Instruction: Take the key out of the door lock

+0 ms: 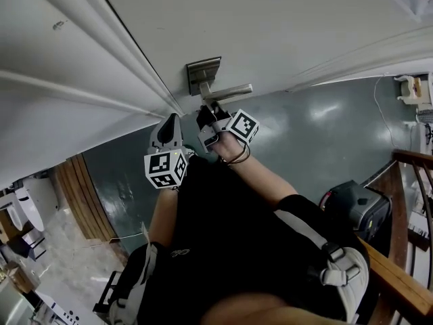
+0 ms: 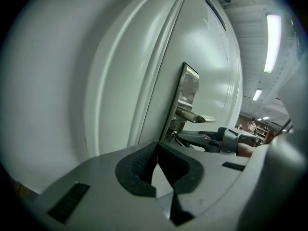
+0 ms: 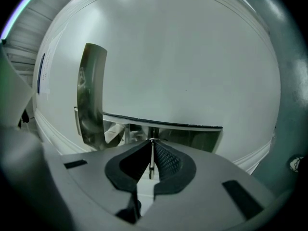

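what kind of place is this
Likely an indoor corridor in an office or institutional building: a white door with a metal lever handle, a grey-green floor, and strip ceiling lights.

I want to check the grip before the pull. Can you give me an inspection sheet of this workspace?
Surface: white door carrying a metal lock plate and a lever handle.
Job's things: key, seen edge-on just below the lever handle, apparently still in the lock.
Clutter: nothing seen.
Grippers: right gripper has its fingers shut on the key. Left gripper has its fingers shut with nothing between them.
Cables: thin white cable running over the floor.
Surroundings: grey-green floor, black box, wooden railing.
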`<action>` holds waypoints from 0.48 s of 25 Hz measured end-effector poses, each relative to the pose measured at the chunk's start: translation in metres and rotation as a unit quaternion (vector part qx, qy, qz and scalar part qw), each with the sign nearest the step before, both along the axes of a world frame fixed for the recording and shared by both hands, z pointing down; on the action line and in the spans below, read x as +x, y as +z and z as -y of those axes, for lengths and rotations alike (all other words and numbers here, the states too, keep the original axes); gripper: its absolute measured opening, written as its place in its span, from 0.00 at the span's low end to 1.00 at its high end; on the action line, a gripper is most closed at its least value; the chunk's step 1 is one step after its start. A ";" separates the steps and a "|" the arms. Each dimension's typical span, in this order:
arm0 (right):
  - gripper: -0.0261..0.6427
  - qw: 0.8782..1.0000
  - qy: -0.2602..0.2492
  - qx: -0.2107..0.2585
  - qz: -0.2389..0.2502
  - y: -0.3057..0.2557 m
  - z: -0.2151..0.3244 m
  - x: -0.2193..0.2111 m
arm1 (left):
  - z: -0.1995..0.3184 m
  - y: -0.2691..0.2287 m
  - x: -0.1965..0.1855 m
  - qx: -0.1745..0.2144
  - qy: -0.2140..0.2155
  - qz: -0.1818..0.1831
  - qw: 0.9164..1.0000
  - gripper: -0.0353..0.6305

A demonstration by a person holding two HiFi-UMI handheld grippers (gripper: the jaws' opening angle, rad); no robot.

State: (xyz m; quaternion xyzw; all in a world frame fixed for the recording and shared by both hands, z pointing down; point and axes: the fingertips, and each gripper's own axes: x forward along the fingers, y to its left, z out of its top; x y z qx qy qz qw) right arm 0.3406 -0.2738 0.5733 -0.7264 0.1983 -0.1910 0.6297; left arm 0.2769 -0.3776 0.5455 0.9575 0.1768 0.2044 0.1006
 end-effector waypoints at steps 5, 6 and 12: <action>0.08 1.000 -0.011 -0.006 -0.002 -0.001 0.000 -0.002 | -0.001 0.002 -0.005 0.000 -0.006 0.002 1.000 0.09; 0.08 1.000 -0.011 -0.008 0.001 0.000 -0.001 -0.003 | -0.001 0.001 -0.005 0.001 -0.006 0.002 1.000 0.09; 0.08 1.000 -0.007 0.015 -0.002 -0.004 0.001 -0.004 | -0.004 -0.005 -0.005 0.000 -0.007 -0.001 1.000 0.09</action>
